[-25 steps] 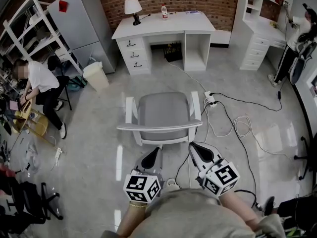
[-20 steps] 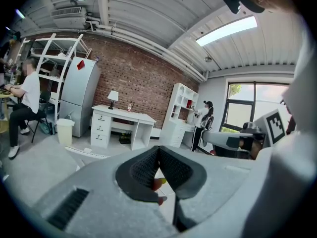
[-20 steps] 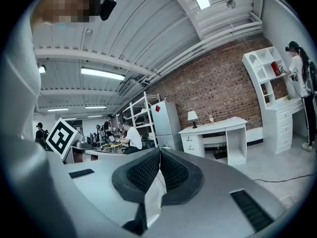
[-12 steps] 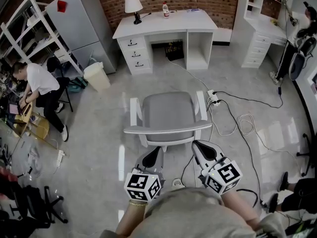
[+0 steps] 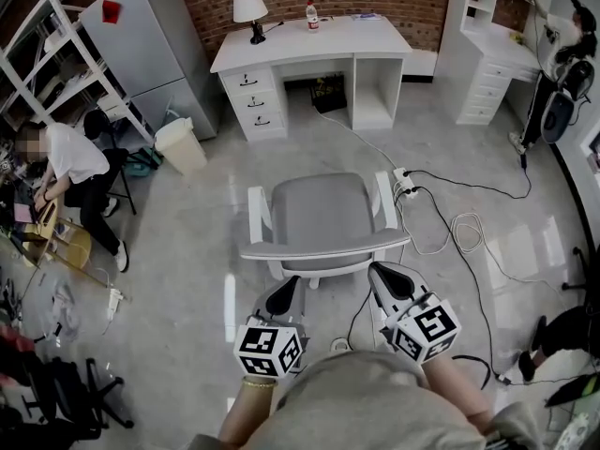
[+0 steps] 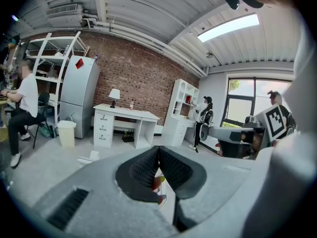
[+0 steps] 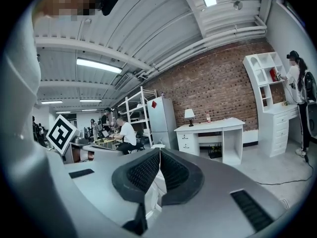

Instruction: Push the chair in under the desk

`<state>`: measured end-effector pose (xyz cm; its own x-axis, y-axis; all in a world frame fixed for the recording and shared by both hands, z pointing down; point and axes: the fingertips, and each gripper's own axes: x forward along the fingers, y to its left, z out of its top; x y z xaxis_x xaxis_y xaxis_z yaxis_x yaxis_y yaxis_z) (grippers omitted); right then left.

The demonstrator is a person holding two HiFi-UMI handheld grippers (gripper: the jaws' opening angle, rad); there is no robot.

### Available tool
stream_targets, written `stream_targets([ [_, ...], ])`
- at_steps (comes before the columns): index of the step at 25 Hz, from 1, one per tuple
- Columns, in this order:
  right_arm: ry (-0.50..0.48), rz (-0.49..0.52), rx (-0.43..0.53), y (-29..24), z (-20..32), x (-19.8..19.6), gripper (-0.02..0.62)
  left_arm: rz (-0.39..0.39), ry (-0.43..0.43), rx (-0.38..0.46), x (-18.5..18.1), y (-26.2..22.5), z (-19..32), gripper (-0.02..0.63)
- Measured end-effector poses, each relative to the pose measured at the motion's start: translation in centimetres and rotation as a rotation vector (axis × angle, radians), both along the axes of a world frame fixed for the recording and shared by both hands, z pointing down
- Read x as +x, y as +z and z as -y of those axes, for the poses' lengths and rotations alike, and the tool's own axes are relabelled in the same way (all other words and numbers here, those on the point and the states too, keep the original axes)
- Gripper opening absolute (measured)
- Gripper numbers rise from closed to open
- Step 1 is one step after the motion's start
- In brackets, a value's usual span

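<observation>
**Chair stood mid-floor, both claws closed behind its back**

The chair (image 5: 323,216) is seen at the centre of the head view, well apart from the white desk (image 5: 309,50) at the top centre. A grey seat and a grey curved back rail are carried on a white frame with two white armrests. The seat front is turned towards the desk and the back towards the lower edge of the frame. The back rail runs left to right, tilted slightly up at its right end.

The left gripper (image 5: 289,289) and the right gripper (image 5: 382,275) are held just below the back rail. The jaws of each are pressed together, with nothing gripped. Whether the tips touch the chair cannot be told.

The chair's underframe is largely hidden beneath the seat. In the gripper views only white slivers are glimpsed below the closed jaws.
</observation>
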<state>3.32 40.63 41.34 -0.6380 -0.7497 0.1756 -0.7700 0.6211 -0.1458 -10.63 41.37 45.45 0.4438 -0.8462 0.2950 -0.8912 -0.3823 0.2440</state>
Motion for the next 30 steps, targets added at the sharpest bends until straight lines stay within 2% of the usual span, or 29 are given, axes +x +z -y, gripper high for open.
stream_targets([
  [4,0.006,-0.016,-0.012,0.3,0.6,-0.5,0.009,0.015,0.002,0.002,-0.9,0.3,0.9,0.011],
  [10,-0.003,-0.098,-0.025,1.3,1.2,-0.4,0.009,0.066,0.016,-0.003,-1.5,1.3,1.9,0.011],
  [21,-0.118,-0.392,-0.023,5.2,2.7,0.3,0.012,0.207,0.078,-0.023,-1.5,3.0,3.7,0.015],
  [23,-0.148,-0.431,-0.032,5.8,3.1,0.0,0.016,0.228,0.095,-0.034,-1.6,3.4,3.9,0.036],
  [25,-0.182,-0.483,-0.048,6.6,3.3,-0.3,0.084,0.254,0.121,-0.049,-1.5,4.0,4.1,0.077],
  [30,-0.26,-0.637,-0.029,8.6,4.4,-0.4,0.14,0.358,0.22,-0.091,-0.9,6.2,4.9,0.157],
])
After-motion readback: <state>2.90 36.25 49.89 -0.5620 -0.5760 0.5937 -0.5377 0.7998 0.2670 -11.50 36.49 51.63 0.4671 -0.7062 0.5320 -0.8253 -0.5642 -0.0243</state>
